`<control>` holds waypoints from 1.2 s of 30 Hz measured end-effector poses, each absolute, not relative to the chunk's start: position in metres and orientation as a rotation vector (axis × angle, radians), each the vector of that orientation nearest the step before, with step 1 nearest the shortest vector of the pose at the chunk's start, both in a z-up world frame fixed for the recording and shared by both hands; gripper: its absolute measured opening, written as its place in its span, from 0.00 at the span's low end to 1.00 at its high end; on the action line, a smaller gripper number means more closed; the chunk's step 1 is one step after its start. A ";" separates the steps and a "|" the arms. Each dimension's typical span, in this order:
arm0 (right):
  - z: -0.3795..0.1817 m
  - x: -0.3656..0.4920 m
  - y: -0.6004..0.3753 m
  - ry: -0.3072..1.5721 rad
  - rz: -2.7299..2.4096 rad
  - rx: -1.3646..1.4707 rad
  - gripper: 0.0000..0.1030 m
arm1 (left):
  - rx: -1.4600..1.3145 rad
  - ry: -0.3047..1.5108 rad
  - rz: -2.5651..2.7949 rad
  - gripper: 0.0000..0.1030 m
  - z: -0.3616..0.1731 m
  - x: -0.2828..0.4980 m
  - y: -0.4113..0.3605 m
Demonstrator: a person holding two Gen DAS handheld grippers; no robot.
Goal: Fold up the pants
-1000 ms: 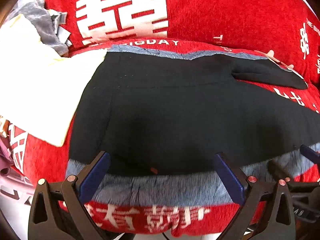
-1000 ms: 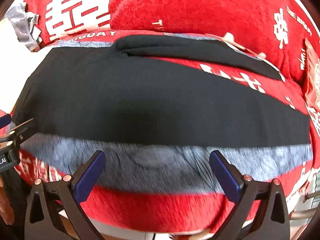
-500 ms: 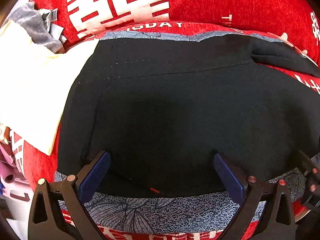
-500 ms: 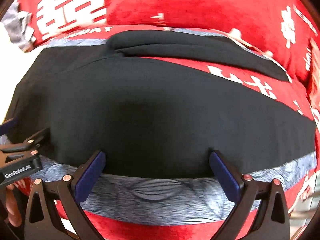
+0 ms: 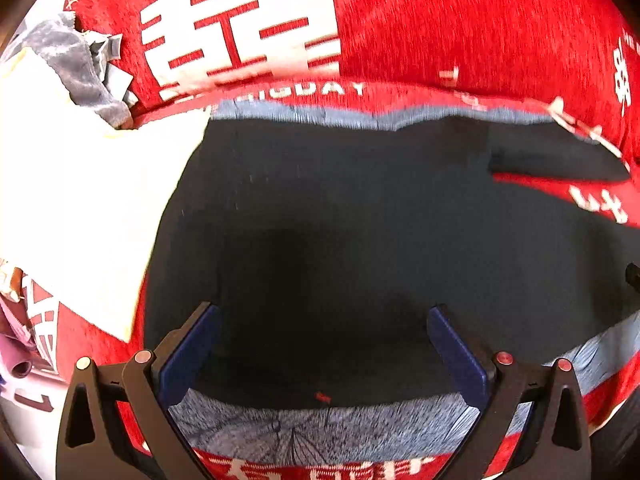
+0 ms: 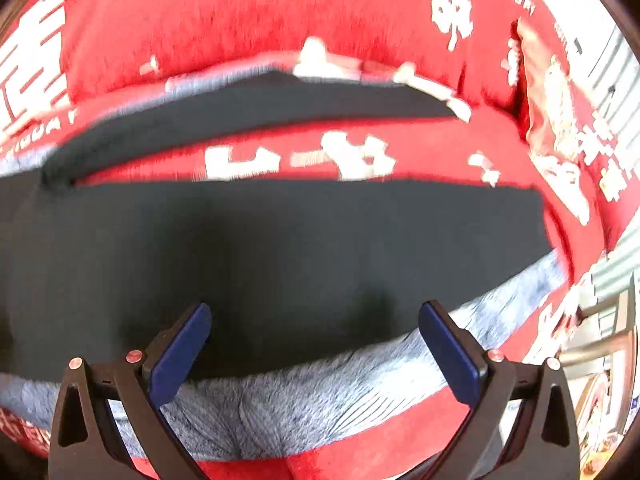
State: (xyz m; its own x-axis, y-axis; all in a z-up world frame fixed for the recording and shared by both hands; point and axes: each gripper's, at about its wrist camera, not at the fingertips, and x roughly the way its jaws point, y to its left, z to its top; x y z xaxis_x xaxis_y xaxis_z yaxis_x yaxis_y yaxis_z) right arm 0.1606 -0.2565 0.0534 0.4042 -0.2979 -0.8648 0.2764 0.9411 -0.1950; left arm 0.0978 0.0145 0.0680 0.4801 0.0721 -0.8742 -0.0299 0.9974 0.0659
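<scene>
Left gripper (image 5: 324, 344), jaws spread, over black pants (image 5: 360, 240) on grey cloth (image 5: 320, 428).

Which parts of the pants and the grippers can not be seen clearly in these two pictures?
- Pants waist end: left view, cream cloth seems to overlap its corner.
- Far leg: right view, motion blur.
- Whether the open left gripper and right gripper touch fabric: cannot tell.

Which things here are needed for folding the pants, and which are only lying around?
For the job:
- black pants, spread flat
- left gripper, open
- right gripper, open
- grey-blue patterned cloth under the pants

Lying about:
- cream cloth
- grey crumpled fabric
- red cover with white characters
</scene>
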 end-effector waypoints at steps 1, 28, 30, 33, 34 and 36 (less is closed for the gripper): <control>0.062 0.167 -0.252 1.079 -0.325 -0.031 1.00 | 0.037 1.067 0.061 1.00 0.071 0.102 0.015; 0.033 0.355 -0.124 1.142 0.286 -0.207 1.00 | 0.012 1.164 0.045 1.00 0.050 0.222 0.035; 0.023 0.373 -0.116 1.159 0.338 -0.237 1.00 | 0.019 1.173 0.045 1.00 0.045 0.229 0.034; 0.002 0.403 -0.102 1.209 0.416 -0.293 1.00 | 0.027 1.191 0.042 1.00 0.041 0.235 0.036; -0.005 0.411 -0.097 1.236 0.448 -0.302 1.00 | 0.024 1.195 0.043 1.00 0.039 0.237 0.038; -0.022 0.426 -0.087 1.295 0.503 -0.338 1.00 | 0.017 1.201 0.042 1.00 0.038 0.239 0.041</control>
State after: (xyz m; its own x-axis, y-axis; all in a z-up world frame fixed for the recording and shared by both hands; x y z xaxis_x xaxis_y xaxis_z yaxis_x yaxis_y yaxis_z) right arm 0.4259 -0.0870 -0.0225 0.1881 0.1643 -0.9683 -0.5323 0.8456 0.0401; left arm 0.2391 0.0405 0.0376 0.3608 0.0414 -0.9317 -0.0233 0.9991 0.0354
